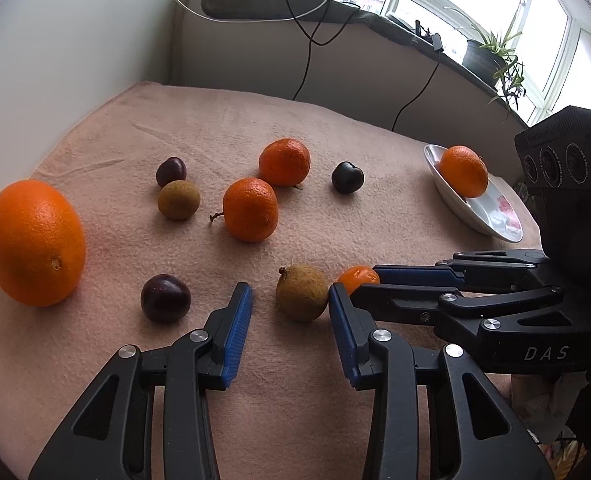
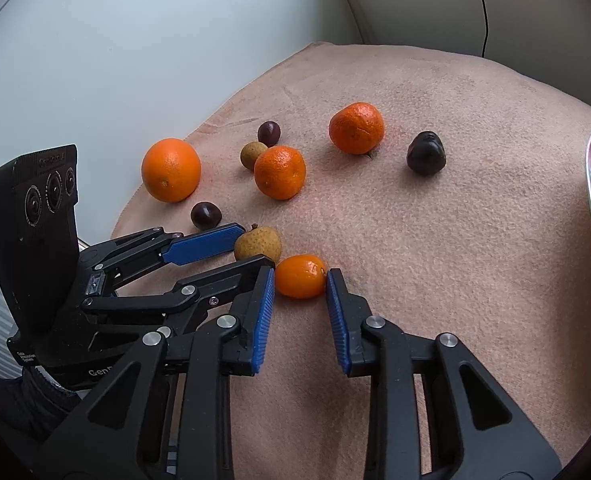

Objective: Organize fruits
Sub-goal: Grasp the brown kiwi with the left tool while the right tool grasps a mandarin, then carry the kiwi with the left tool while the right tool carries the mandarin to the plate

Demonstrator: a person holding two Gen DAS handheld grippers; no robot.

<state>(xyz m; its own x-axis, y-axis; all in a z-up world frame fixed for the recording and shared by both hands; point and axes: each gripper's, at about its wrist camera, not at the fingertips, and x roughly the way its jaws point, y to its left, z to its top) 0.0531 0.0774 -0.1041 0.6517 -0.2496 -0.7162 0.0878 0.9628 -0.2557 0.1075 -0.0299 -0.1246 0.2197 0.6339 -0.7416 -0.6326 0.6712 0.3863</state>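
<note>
Right gripper apparently pinches kumquat, long axis spanning the pads

Cloth on table: pinkish, matt, fuzzy like towel. Big orange: glossy, fine-pored peel. Tangerines: rougher, dimpled peel. Small kumquat: smooth, shiny. Brown longan: dull, rough skin. Cherries: dark, glossy. Plate: white glazed ceramic. Gripper fingers: black matt plastic, ribbed blue pads, metal pins.
</note>
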